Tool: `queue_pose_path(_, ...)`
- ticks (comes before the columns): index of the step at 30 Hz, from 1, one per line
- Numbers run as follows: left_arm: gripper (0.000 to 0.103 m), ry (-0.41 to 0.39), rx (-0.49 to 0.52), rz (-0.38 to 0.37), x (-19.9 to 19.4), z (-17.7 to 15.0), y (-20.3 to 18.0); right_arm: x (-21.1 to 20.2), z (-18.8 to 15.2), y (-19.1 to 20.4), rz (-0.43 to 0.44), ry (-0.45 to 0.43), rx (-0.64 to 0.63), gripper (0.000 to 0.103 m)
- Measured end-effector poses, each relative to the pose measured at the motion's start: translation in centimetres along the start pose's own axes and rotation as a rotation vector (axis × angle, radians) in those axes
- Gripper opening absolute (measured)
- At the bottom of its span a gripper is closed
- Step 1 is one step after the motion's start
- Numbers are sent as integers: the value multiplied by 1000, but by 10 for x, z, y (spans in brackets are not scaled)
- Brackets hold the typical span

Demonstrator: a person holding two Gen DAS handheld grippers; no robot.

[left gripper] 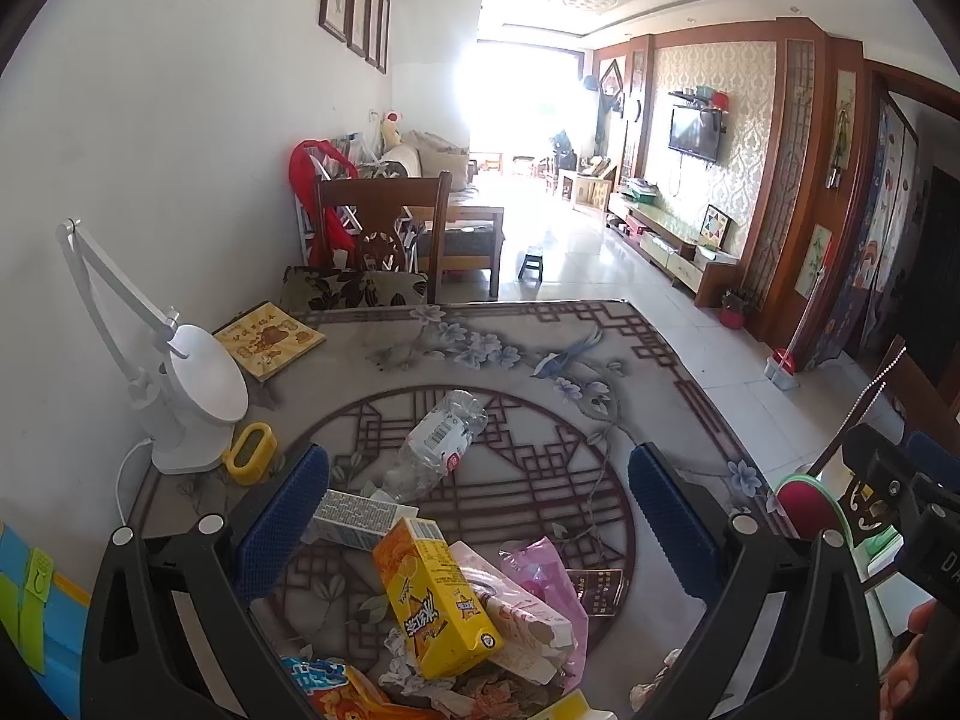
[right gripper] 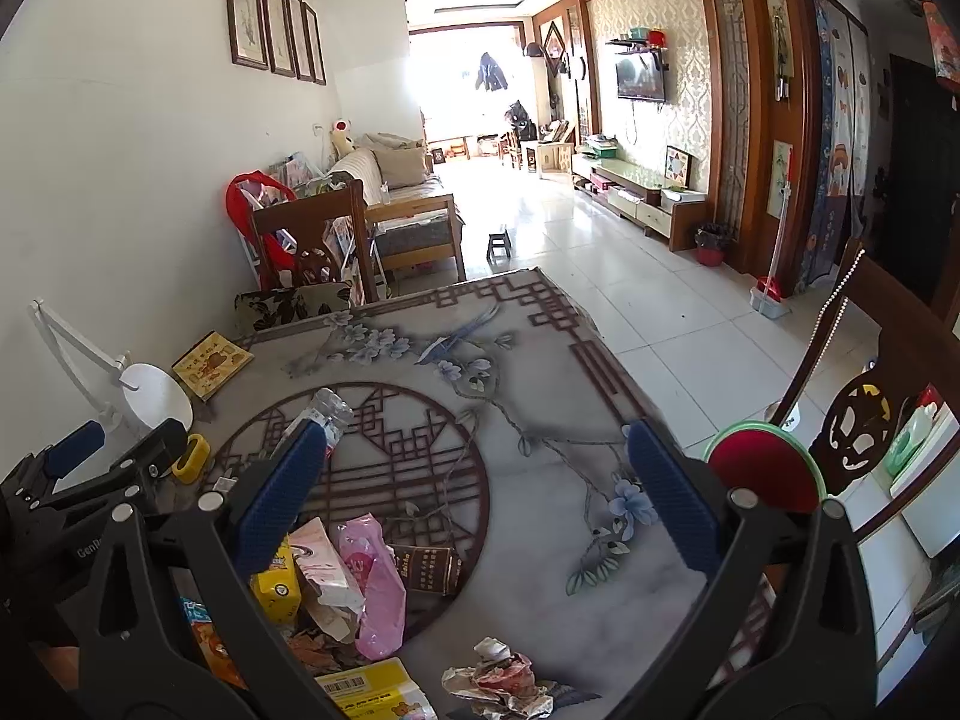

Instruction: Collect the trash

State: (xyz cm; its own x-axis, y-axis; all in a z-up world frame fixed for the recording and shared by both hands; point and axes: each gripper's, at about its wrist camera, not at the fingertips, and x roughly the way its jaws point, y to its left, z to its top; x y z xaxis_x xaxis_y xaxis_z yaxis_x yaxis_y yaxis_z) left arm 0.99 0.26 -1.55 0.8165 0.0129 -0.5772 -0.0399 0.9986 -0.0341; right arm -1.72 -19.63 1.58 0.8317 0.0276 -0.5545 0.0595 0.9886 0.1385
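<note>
Evidently nothing is collected yet: each hand-held gripper, left (left gripper: 480,504) and right (right gripper: 474,492), hangs spread and empty over the worktop (right gripper: 600,540), where the yellow carton (left gripper: 435,597), plastic bottle (left gripper: 438,441), pink bag (right gripper: 375,588) and crumpled paper (right gripper: 501,681) crowd the near edge.

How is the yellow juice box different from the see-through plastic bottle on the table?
The yellow juice box is a solid-coloured carton with flat sides; the plastic bottle is clear, rounded and crumpled. The juice box leans on top of the pile of wrappers, close to the camera, while the bottle lies on its side on the tablecloth, farther back. Both are drink containers lying among the trash, and neither is held by a gripper.
</note>
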Motion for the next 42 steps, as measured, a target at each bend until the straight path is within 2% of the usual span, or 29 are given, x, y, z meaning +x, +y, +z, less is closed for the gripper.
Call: queue_pose_path(42, 95, 20, -15, 7, 12, -2, -1, 12, 1, 8, -8, 31, -37, 99)
